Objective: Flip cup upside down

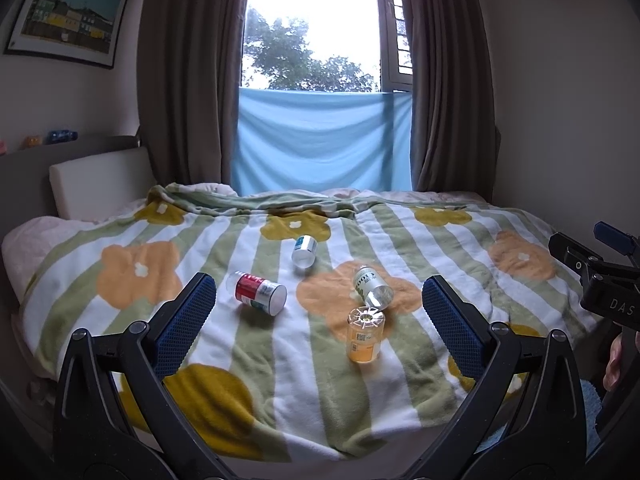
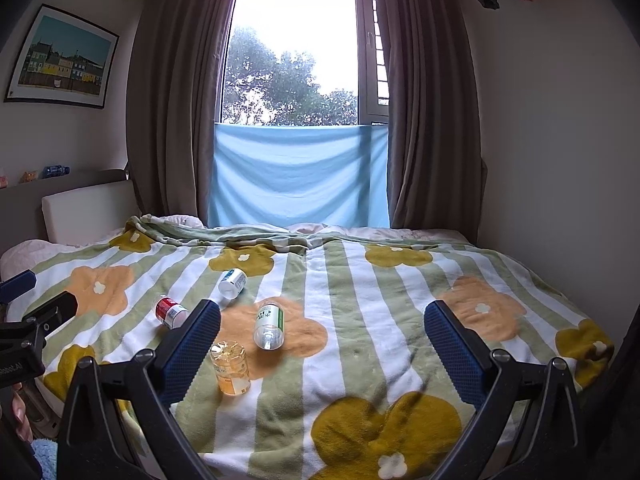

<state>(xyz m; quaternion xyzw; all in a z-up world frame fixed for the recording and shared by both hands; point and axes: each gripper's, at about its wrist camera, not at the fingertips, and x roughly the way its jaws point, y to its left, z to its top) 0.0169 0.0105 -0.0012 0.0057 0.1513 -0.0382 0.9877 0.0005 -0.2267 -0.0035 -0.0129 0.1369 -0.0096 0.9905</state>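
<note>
Across the middle and lower part of both wrist views lies the fleecy green-and-white striped blanket with orange and mustard flowers (image 1: 320, 360), covering the bed below the window with its brown curtains and pale blue cloth (image 1: 320, 140); a framed picture of coloured houses (image 1: 66, 12) hangs in the upper left of the frame. Your left gripper (image 1: 318, 320) fills the bottom of its view with its blue-padded fingers (image 1: 186, 324) spread wide and nothing between them, hovering above the blanket; your right gripper (image 2: 322, 344) is likewise released and empty, fingers far apart at the bottom of its own view. Four small clear plastic cups sit near the centre of the frame. The orange-tinted cup (image 1: 366, 334) stands with its ribbed base upward, just below and nearly touching the green-labelled clear cup (image 1: 372, 290), which lies on its side on an orange flower. To the left, well apart, the red-labelled clear cup (image 1: 258, 292) lies on its side just beyond your left finger, and above centre the blue-labelled clear cup (image 1: 305, 251) lies tilted on the stripes.
</note>
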